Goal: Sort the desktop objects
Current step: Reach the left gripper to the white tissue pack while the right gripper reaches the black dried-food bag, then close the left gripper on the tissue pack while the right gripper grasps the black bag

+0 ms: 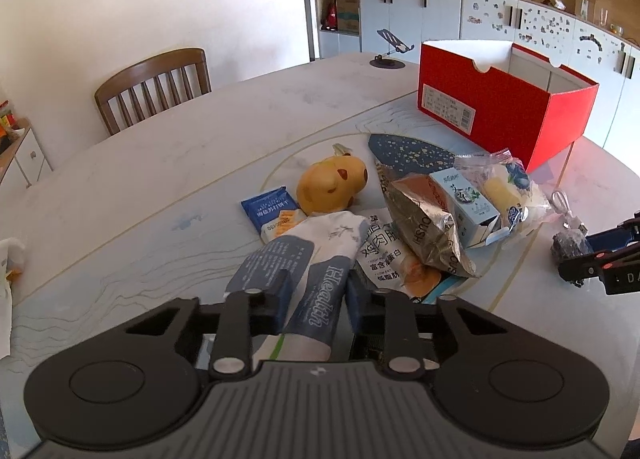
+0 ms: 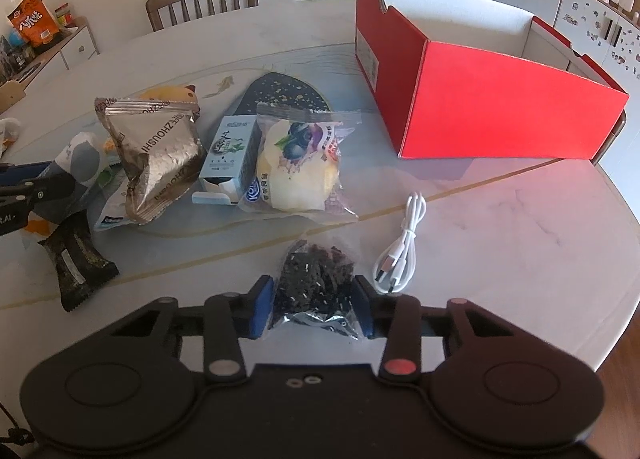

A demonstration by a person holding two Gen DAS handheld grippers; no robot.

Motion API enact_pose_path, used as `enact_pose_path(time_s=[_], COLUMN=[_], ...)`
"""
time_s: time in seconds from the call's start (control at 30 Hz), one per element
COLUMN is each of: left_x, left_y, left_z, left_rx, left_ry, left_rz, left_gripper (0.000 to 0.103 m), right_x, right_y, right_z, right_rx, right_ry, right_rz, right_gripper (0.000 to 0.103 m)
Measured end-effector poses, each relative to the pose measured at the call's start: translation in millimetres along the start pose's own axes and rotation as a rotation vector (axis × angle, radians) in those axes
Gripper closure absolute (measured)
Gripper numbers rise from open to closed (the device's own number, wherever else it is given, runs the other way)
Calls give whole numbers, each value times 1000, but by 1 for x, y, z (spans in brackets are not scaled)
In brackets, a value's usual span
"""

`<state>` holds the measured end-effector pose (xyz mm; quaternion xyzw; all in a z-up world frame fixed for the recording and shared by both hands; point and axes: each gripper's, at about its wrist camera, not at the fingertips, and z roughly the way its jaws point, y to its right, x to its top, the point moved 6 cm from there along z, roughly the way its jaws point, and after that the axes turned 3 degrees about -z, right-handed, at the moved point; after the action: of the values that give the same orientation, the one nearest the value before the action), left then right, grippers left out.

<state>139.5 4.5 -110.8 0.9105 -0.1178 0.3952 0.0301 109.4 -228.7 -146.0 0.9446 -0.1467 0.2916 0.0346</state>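
Left gripper (image 1: 316, 301) pinches the Health pouch (image 1: 320, 271); right gripper (image 2: 314, 307) pinches the dark packet (image 2: 316, 283). Red box (image 2: 480, 107) lies at one o'clock, nearer the right hand.

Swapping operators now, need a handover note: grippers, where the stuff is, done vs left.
Left gripper: closed on the white-and-grey pouch, which lies on the table.
Right gripper: jaws around the small dark bag; looks gripped, not lifted.
Red box: at the far right; the visible inside looks empty, so nothing seems sorted yet.
Left: silver bag, bread packet, carton, white cable, dark bar, yellow toy.
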Motion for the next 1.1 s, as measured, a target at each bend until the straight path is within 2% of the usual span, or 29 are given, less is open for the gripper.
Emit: enact_pose_path(time_s=[0.17,0.47,0.77,1.1], left_x=[4,5,4,16], left_y=[-6,-18,-24,-17], left_z=[-5,-18,-34,-66], left_rx=[-8,-15,-22,-77], left_ry=[14,33,38,68], left_rz=[-21,-67,-102,-115], left_gripper=[87,92,93,93], right_x=[2,4,9,20], right_y=[2,3,4,7], right_z=[-5,-22,-38,-60], right_rx=[8,21,44,69], right_ry=[6,31,57,88], right_rz=[1,-5,1,8], right_gripper=[69,73,73,73])
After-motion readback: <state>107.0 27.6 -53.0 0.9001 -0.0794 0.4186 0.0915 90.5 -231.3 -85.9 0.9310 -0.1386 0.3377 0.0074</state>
